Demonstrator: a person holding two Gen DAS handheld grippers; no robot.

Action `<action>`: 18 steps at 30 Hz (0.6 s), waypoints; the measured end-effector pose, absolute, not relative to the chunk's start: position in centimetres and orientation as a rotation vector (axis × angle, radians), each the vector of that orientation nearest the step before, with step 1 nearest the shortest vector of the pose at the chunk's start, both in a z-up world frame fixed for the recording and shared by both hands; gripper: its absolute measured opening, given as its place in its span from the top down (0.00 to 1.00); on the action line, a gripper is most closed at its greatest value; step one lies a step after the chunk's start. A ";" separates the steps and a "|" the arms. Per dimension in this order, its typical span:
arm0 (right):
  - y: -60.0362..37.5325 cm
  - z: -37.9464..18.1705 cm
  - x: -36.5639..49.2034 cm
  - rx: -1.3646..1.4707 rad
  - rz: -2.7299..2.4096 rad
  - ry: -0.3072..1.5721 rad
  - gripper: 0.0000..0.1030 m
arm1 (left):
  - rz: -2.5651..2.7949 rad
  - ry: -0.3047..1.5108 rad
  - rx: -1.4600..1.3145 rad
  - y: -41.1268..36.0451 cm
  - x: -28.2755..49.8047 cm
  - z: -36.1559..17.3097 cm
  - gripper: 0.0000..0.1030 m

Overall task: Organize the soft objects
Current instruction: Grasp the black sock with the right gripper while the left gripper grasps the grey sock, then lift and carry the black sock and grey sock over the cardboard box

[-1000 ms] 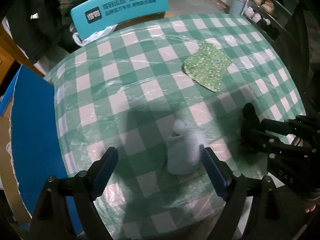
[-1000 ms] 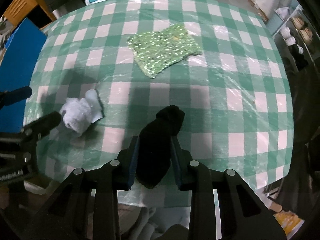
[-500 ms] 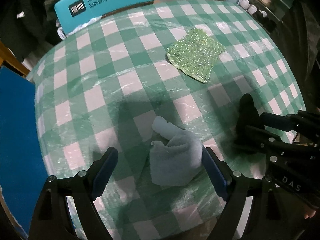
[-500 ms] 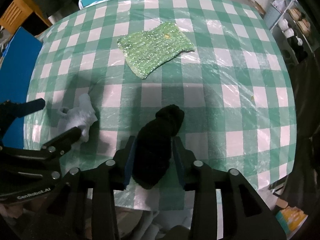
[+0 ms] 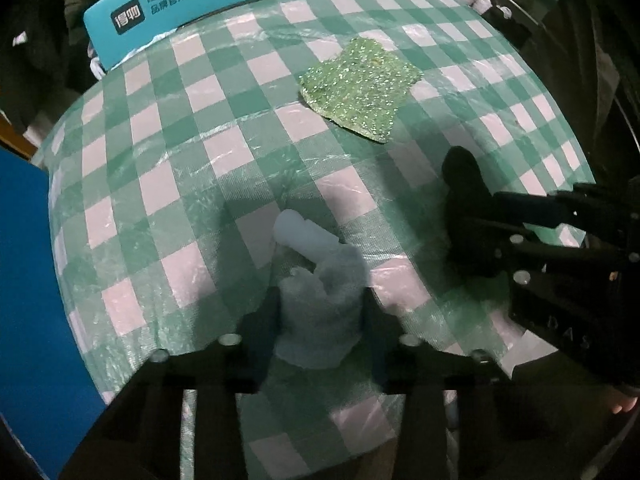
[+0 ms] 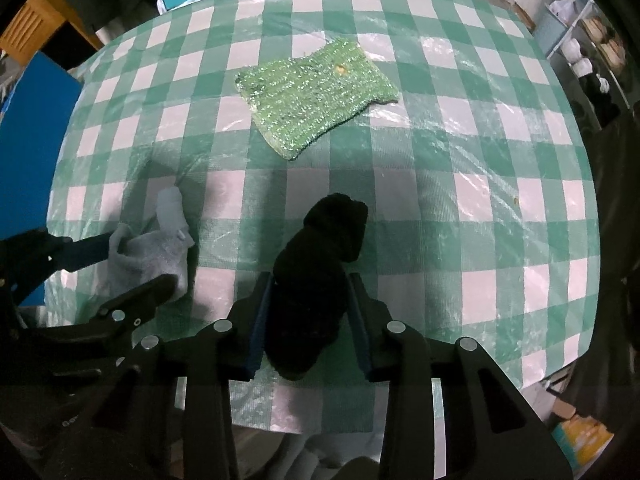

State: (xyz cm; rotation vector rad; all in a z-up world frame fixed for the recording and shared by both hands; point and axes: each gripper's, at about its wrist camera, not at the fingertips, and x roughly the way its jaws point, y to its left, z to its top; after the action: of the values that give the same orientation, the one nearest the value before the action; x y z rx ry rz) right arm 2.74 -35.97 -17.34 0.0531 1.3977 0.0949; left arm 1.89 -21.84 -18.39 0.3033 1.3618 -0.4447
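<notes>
A crumpled white sock (image 5: 316,320) lies on the checked table near its front edge. My left gripper (image 5: 320,300) points down over it, and its closing jaws press the sock from both sides. To its right, a black sock (image 6: 320,248) sits between the closing jaws of my right gripper (image 6: 310,280), whose pads squeeze it. In the right wrist view the white sock (image 6: 160,256) and the left gripper (image 6: 132,264) show at the left. A sparkly green knitted cloth (image 6: 316,96) lies flat farther back, apart from both grippers.
The round table (image 5: 200,160) carries a green-and-white check cloth under clear plastic. A teal box with printed characters (image 5: 184,4) stands at the far edge. A blue panel (image 5: 24,280) rises at the left, and a shelf with shoes (image 6: 592,52) stands at the right.
The left gripper's jaws went from wide apart to closed on the white sock, and the left hand sank slightly towards the table. The right gripper kept its hold on the black sock.
</notes>
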 end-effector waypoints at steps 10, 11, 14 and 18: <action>-34.5 -15.8 2.5 0.030 0.094 1.350 0.68 | -0.425 1.305 0.268 -19.8 2.0 -15.8 0.79; -34.5 -15.5 2.4 0.028 0.095 1.344 0.68 | -0.420 1.299 0.266 -19.5 2.1 -15.6 0.79; -34.4 -14.4 2.4 0.020 0.099 1.318 0.68 | -0.413 1.284 0.246 -18.7 2.5 -14.8 0.79; -33.5 -13.6 2.3 0.008 0.104 1.290 0.68 | -0.401 1.258 0.244 -18.1 2.5 -13.7 0.79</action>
State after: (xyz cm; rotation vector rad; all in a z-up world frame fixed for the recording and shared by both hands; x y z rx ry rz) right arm 2.26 -33.47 -13.65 0.0080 1.2904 0.1040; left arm 2.54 -18.05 -13.73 0.2445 1.2575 -0.4011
